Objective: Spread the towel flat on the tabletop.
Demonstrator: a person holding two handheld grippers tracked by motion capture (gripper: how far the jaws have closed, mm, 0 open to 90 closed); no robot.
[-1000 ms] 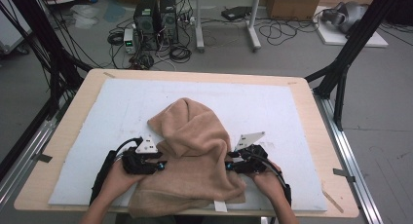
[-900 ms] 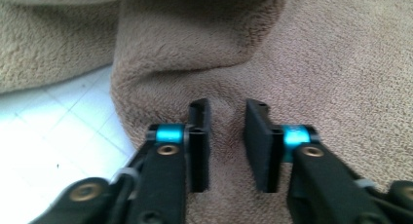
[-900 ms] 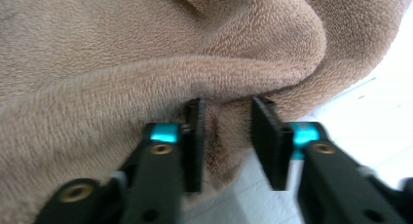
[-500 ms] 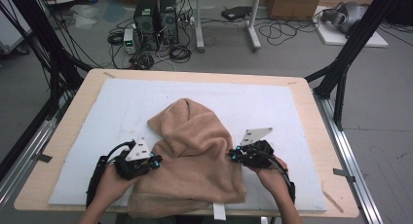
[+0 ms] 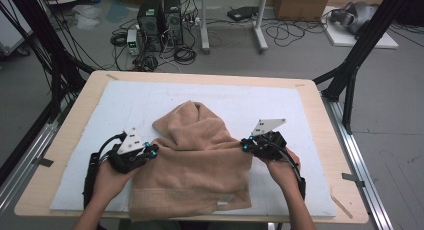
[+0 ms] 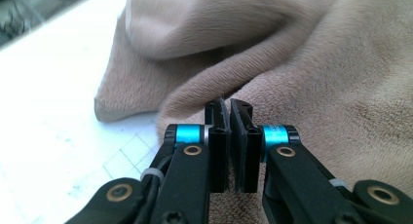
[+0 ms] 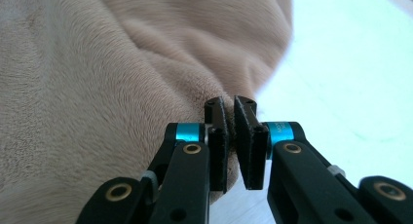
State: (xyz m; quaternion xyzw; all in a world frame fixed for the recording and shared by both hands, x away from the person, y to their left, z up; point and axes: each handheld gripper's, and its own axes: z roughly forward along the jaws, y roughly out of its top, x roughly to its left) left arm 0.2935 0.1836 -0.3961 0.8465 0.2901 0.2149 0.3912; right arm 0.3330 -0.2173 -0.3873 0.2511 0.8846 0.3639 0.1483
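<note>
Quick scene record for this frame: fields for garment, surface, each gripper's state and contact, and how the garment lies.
garment: tan fleece garment, bunched in folds toward the far side
surface: white mat on a wooden table
left gripper: shut, pinching a fold at the garment's left edge
right gripper: shut, pinching a fold at the garment's right edge
jaw motion: both just closed onto the fabric
garment lie: near hem flat at the table's near edge, middle pulled up between the two grips
hands: one behind each gripper, entering from the near side
</note>
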